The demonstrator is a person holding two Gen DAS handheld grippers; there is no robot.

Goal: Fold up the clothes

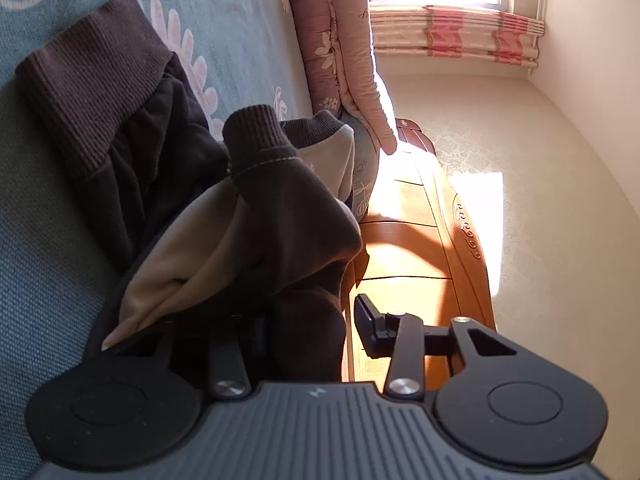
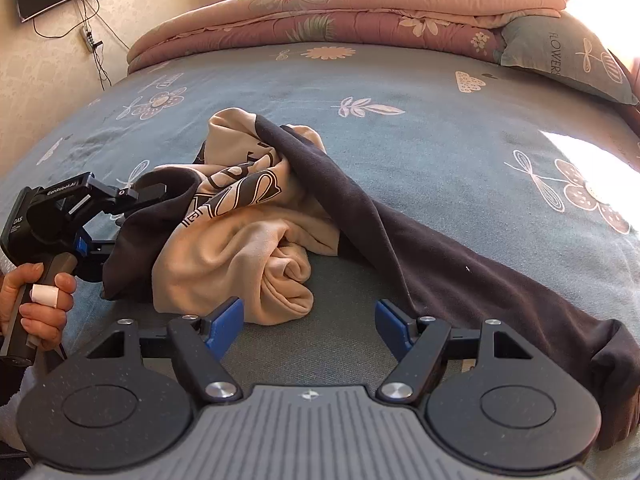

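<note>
At the left edge of the right wrist view, your left hand [image 2: 38, 304] holds the left gripper [image 2: 154, 196] level, jaws clamped on the dark edge of the crumpled tan-and-black sweatshirt [image 2: 240, 240] mid-bed [image 2: 400, 80]. Your right gripper [image 2: 310, 326] angles down, jaws wide and empty, just below the sweatshirt.

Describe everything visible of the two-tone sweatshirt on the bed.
The sweatshirt is soft knit, beige body with dark brown sleeves, ribbed cuffs and a dark outlined print on the front. It lies crumpled and unfolded on the blue floral bedsheet, one sleeve stretched toward the near right. The left gripper has fabric at its left edge between its fingers; the right gripper hovers open, touching nothing.
</note>
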